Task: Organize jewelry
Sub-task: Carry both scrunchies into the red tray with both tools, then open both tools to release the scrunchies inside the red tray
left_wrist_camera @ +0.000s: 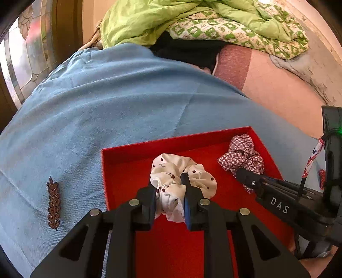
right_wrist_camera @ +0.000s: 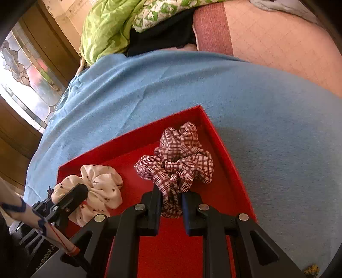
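Note:
A red tray lies on a blue cloth. My left gripper is shut on a white scrunchie with dark cherry dots, which sits inside the tray's middle. My right gripper is shut on a red-and-white checked scrunchie, resting near the tray's far right corner. Left of the tray, a brown leaf-shaped hair clip lies flat on the cloth.
The blue cloth covers a bed. A green quilt and a dark garment are piled at the far end. A stained-glass window stands at the left. A small yellow item lies at the cloth's near right.

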The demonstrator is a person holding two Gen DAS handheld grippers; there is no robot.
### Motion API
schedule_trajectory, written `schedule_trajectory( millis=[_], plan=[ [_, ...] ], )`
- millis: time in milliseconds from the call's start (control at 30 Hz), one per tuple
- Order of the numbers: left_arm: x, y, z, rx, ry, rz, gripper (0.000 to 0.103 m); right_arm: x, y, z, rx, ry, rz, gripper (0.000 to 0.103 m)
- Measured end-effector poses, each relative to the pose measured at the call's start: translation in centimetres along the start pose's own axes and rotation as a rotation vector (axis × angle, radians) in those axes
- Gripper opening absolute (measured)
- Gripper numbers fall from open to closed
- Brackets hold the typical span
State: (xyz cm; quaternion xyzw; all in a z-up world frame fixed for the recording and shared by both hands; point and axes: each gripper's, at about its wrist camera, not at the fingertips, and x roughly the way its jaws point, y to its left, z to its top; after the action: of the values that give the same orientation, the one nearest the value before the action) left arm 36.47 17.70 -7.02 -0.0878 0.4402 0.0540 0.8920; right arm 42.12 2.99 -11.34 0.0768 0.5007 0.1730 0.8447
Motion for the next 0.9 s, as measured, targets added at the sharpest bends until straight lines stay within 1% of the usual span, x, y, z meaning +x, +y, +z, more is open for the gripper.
schedule_trajectory(
  millis=[167, 233, 367, 400, 533, 600, 633, 900],
  plan=[
    [0.0, 0.1, 0.0, -0.007, 0.003, 0.014, 0.02, 0.2, -0.4, 0.3, 0.014, 0.009, 0.005, 0.02],
    [0.0, 0.1, 0.0, -0.008, 0.005, 0.018, 0.021, 0.1, -0.4, 0.2, 0.012, 0.01, 0.003, 0.022],
    [-0.1, -0.1, 0.1, -0.004, 0.003, 0.028, 0.027, -0.1, -0.4, 0.1, 0.01, 0.013, 0.006, 0.036],
    [-0.1, -0.1, 0.1, -0.003, 0.001, 0.028, 0.027, -0.3, -0.4, 0.1, 0.013, 0.011, 0.009, 0.038],
    [-0.3, -0.1, 0.1, 0.0, -0.006, 0.034, 0.028, -0.9, -0.2, -0.1, 0.012, 0.006, 0.018, 0.04],
    [-0.4, -0.1, 0.1, 0.0, -0.012, 0.037, 0.031, -1.3, 0.0, -0.1, 0.005, 0.001, 0.022, 0.049],
    [-0.5, -0.1, 0.0, 0.002, -0.015, 0.039, 0.034, -1.6, 0.2, -0.2, 0.0, -0.005, 0.018, 0.05],
    [-1.2, 0.2, 0.1, 0.0, -0.032, 0.041, 0.036, -2.7, 0.6, -0.2, -0.006, -0.018, 0.007, 0.052]
  ],
)
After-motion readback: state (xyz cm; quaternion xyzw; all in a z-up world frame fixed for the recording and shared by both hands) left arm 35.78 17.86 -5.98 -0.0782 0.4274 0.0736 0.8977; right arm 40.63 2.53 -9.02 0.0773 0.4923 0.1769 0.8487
